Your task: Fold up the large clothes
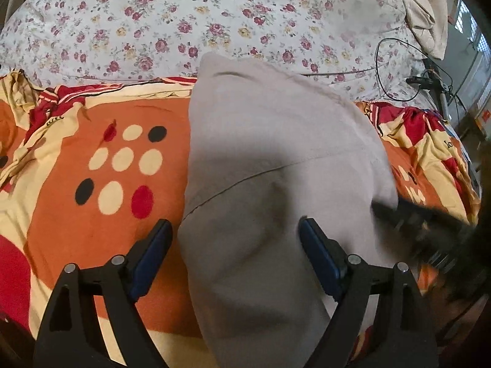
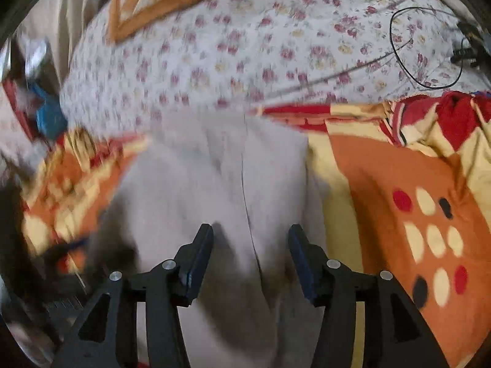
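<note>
Lying lengthwise on the orange dotted blanket (image 1: 61,214): grey trousers (image 1: 276,153), spread flat for folding. Left gripper (image 1: 234,233) released, straddling the cloth; right gripper (image 2: 250,239) released above it.

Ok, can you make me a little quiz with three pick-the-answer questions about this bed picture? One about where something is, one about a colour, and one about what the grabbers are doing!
1. Where does the grey garment lie?
A. On the orange spotted blanket
B. On a chair
C. Inside a basket

2. What colour are the flowers on the floral sheet?
A. Blue
B. Dark pink
C. Green

3. How does the left gripper stand?
A. Shut tight on a sock
B. Holding a cup
C. Open, jaws wide over the garment

Answers:
1 A, the blanket shows on both sides of it.
2 B, dark pink roses dot the white sheet.
3 C, both pads stand apart, pinching nothing.
</note>
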Available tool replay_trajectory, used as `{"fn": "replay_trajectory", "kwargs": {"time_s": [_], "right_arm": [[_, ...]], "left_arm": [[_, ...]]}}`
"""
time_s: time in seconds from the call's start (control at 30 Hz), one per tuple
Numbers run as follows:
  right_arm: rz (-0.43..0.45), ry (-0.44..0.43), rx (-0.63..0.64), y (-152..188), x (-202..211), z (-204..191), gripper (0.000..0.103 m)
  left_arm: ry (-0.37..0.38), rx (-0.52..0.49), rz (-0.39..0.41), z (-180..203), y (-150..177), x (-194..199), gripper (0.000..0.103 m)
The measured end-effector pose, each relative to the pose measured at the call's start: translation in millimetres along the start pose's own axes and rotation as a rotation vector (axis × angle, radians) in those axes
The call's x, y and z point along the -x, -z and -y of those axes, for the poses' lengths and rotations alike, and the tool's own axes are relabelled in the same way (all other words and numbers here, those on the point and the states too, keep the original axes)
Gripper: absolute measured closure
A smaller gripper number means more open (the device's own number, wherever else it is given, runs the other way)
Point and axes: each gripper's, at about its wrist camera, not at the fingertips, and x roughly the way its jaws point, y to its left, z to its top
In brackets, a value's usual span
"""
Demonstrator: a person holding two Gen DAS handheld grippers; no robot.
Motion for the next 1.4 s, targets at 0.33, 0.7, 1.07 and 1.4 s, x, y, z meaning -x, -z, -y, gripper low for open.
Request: {"fn": "replay_trajectory", "kwargs": {"time_s": [0.33, 0.7, 1.07, 1.4], "right_arm": [[-0.039, 0.033, 0.009, 38.3, 26.0, 8.2, 0.038], [0.087, 0.056, -0.018, 31.5, 67.9, -5.5, 0.031], [0.154, 0.078, -0.022, 13.5, 68.5, -25.1, 0.021], [0.192, 0.08, 0.003, 12.6, 68.1, -32.5, 0.017]], "left_arm": [[-0.029, 0.0, 0.03, -4.9, 11.3, 24.5, 0.017], [-0.056, -0.025, 0.087, 5.1, 16.7, 44.7, 0.017], [-0.098, 0.046, 0.155, -3.0, 14.4, 55.8, 0.017], [-0.137, 0.051, 0.189, -7.9, 14.8, 62.9, 0.017]]}}
